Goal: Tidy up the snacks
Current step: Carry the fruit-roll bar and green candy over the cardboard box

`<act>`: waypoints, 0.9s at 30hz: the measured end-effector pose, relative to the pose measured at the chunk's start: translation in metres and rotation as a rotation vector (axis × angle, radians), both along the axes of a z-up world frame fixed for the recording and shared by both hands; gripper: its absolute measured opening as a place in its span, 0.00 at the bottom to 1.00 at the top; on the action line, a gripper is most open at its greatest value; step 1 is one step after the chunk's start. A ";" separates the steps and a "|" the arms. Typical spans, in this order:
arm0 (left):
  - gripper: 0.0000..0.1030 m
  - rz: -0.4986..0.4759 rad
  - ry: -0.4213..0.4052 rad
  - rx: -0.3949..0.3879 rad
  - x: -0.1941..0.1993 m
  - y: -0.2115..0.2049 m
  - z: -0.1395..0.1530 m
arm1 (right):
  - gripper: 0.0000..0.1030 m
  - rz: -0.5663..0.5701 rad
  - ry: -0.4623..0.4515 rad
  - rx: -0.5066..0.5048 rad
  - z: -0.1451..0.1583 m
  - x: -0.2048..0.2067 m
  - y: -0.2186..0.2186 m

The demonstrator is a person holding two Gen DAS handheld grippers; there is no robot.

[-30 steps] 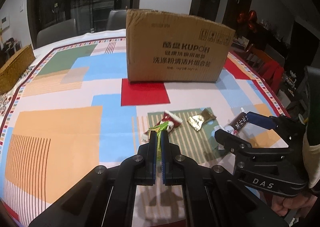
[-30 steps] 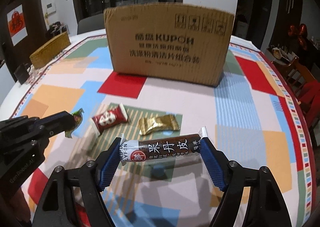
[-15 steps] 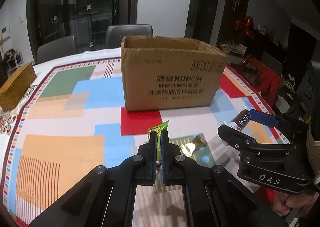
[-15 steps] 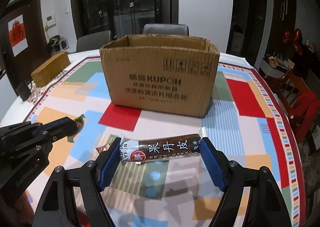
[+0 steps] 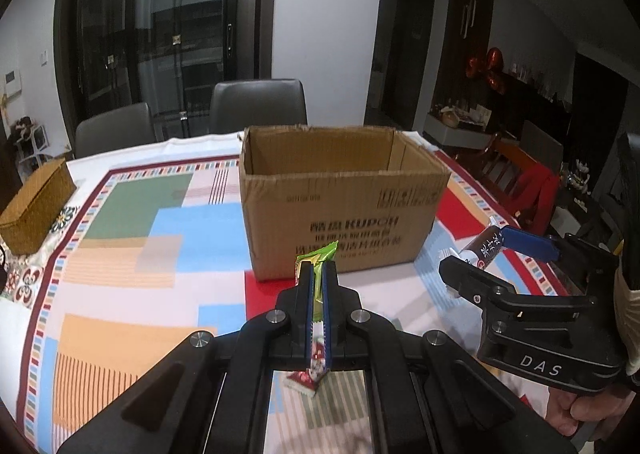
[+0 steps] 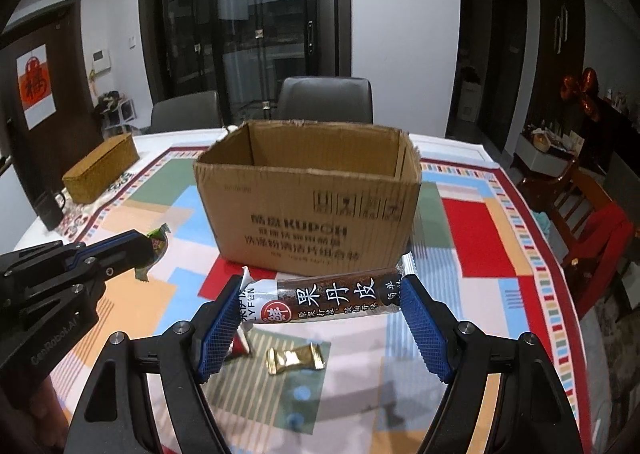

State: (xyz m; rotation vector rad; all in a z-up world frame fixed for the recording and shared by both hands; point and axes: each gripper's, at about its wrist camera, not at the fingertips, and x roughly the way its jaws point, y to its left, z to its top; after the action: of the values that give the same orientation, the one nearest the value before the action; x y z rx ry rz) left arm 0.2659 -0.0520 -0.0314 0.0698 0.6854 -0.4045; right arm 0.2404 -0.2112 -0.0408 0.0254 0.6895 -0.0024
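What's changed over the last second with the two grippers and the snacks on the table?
Both grippers have risen from the table toward the cardboard box, whose open top now shows. The left gripper stays shut on the green snack packet; the right gripper keeps the brown fruit-leather bar held endwise. The gold wrapper and red packet stayed on the tablecloth.

Green snack [image 5: 317, 274] upright, brown bar [image 6: 326, 298] crosswise, before open box [image 6: 308, 209].
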 end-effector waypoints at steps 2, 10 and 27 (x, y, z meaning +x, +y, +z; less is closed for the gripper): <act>0.05 -0.002 -0.010 -0.002 0.004 -0.001 0.006 | 0.76 -0.001 -0.008 -0.002 0.005 0.002 -0.001; 0.05 -0.012 -0.039 -0.015 0.025 -0.008 0.027 | 0.76 -0.010 -0.041 -0.001 0.027 0.016 -0.007; 0.05 -0.037 -0.061 -0.019 0.077 -0.029 0.041 | 0.76 -0.026 -0.082 -0.003 0.052 0.056 -0.027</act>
State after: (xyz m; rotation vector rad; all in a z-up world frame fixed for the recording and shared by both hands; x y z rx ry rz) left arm 0.3432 -0.0807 0.0098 0.0763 0.6206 -0.4427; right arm 0.2962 -0.2377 0.0112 0.0311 0.6075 -0.0271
